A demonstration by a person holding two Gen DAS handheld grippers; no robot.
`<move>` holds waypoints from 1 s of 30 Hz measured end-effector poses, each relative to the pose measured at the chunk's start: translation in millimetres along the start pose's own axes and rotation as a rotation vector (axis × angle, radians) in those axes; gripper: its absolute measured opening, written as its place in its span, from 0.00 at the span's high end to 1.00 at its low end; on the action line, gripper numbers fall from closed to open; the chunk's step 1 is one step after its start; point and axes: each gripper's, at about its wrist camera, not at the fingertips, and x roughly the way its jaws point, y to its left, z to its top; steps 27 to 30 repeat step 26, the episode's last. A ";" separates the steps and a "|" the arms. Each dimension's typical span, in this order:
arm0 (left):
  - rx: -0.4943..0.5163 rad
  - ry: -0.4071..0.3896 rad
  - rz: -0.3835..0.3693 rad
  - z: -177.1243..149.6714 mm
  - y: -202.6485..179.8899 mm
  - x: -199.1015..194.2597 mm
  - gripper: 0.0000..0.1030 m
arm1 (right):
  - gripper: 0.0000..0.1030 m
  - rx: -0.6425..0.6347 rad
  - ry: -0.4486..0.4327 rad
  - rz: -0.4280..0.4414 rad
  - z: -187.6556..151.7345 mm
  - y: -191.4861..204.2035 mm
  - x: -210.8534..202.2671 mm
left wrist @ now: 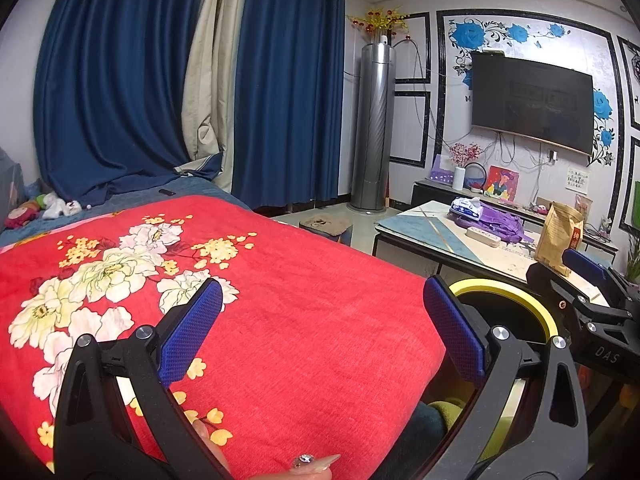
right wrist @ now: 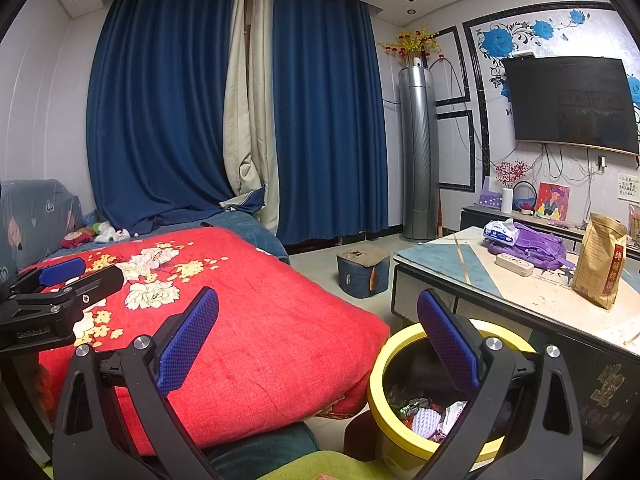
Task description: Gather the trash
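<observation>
Both tools idle: the left gripper [left wrist: 322, 332] and the right gripper [right wrist: 318, 340] stand wide open and hold nothing. We find the trash [right wrist: 428, 418], crumpled wrappers, already inside the yellow bin [right wrist: 390, 432] between the red quilt [right wrist: 280, 340] and the coffee table [right wrist: 520, 300]. We judge such scraps light, soft and crushable, best pinched across a raised fold.

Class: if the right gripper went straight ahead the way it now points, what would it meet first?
Probably the red quilt: it fills the gap between the open jaws of the right gripper. The yellow bin sits just right of that line. Depth is uncertain.
</observation>
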 end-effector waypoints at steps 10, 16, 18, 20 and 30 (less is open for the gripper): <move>-0.001 0.001 0.021 -4.3 -3.2 2.2 0.10 | 0.06 -0.004 0.001 0.002 -2.4 0.0 1.7; -0.015 0.012 0.018 -5.1 -1.8 4.0 0.10 | 0.06 -0.009 0.012 0.010 -7.2 0.3 3.9; -0.057 0.021 0.050 -2.2 9.5 2.4 0.10 | 0.06 -0.015 0.021 0.036 -4.3 4.3 8.9; -0.118 0.059 0.123 4.3 34.6 1.0 0.10 | 0.06 -0.031 0.056 0.112 1.6 19.9 19.7; -0.359 0.156 0.569 -8.6 199.3 -49.6 0.10 | 0.06 -0.123 0.352 0.564 9.1 175.6 87.3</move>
